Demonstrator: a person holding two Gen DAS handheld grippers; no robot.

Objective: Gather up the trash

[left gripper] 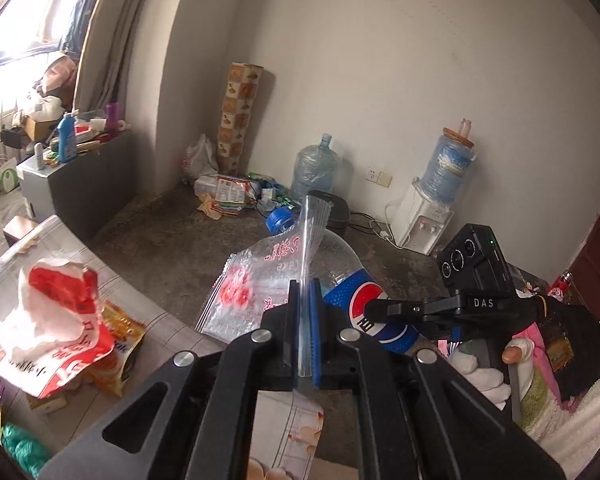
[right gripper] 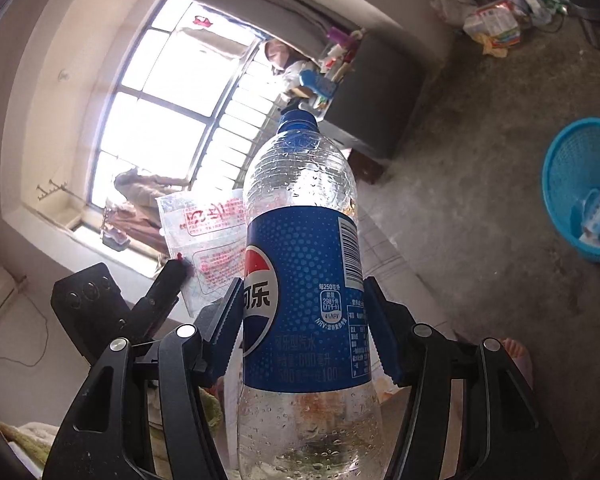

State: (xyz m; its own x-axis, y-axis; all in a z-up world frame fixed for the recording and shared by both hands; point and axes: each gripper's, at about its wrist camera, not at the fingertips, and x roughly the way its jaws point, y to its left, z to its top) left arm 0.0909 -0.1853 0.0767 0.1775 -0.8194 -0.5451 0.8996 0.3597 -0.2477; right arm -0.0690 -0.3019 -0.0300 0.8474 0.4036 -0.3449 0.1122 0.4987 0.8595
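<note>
My left gripper (left gripper: 305, 300) is shut on a clear plastic bag with red print (left gripper: 256, 284), held up in the air. The bag also shows in the right wrist view (right gripper: 208, 240), next to the left gripper's body. My right gripper (right gripper: 304, 320) is shut on an empty Pepsi bottle (right gripper: 304, 280) with a blue label and blue cap. In the left wrist view the bottle (left gripper: 356, 300) lies just behind the bag, with the right gripper (left gripper: 376, 310) clamped on it. A crumpled red and white wrapper (left gripper: 56, 316) and a yellow snack packet (left gripper: 120, 336) lie on the table (left gripper: 168, 340) at the left.
A blue plastic basket (right gripper: 580, 188) with some trash stands on the concrete floor at the right. A water dispenser (left gripper: 424, 216), a large water jug (left gripper: 314, 168) and a heap of bags (left gripper: 228, 192) stand by the far wall. A grey cabinet (left gripper: 84, 184) is at left.
</note>
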